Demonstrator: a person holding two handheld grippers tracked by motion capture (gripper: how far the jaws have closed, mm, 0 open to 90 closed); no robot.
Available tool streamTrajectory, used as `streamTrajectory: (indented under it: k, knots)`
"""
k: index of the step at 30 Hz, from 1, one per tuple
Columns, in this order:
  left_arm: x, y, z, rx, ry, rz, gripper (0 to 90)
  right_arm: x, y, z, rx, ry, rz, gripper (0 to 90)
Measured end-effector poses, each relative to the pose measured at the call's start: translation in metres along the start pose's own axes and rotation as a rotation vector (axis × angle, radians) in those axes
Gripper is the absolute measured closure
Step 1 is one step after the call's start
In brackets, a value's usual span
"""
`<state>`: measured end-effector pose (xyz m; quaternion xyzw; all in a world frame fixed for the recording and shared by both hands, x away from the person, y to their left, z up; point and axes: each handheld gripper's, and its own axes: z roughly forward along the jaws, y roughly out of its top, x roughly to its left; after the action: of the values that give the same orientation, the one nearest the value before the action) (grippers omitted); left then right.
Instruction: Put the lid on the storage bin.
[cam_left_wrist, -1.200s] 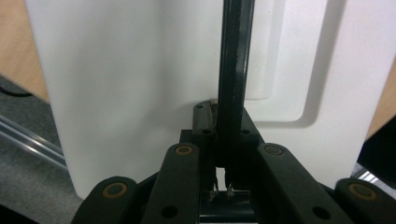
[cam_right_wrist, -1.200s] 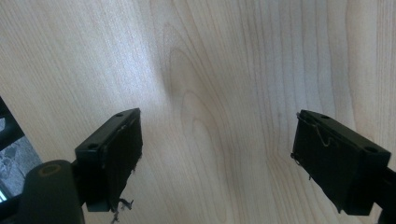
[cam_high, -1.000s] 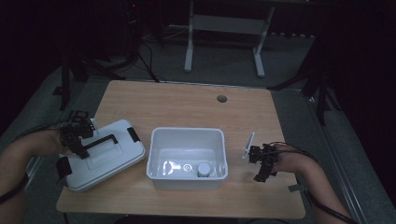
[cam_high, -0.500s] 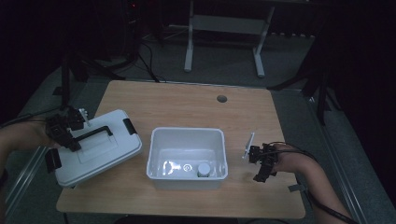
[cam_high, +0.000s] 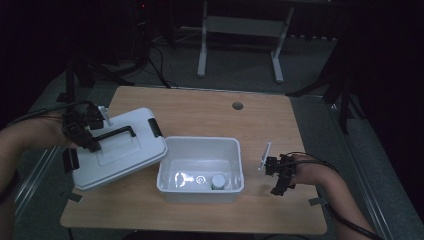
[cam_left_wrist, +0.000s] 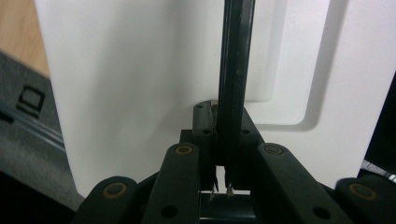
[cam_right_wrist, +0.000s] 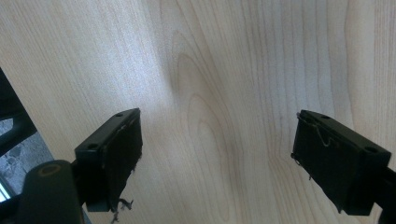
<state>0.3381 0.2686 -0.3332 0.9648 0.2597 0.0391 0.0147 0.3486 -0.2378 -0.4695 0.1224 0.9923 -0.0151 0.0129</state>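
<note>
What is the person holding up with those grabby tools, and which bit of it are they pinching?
The left tool pinches the white lid by its black handle. The right tool is open over the table and holds nothing.

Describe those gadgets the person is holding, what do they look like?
Both are black. The left gripper and right gripper each trail a dark cable. Up close, flat black fingers sit on linkage bars with brass-coloured pivots. The forearms are bare, with no sleeves in sight.
</note>
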Motion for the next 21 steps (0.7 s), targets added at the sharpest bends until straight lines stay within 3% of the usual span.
streamTrajectory:
  k: [7, 21]
  knots:
    - [-0.017, 0.039, 0.0, -0.01, -0.014, 0.107, 83.5, 0.0, 0.0, 0.002, 0.01, 0.012, 0.003, 15.4]
    - [-0.044, 0.105, 0.0, -0.027, -0.044, 0.259, 83.5, 0.0, -0.002, 0.003, 0.011, 0.017, 0.002, 15.4]
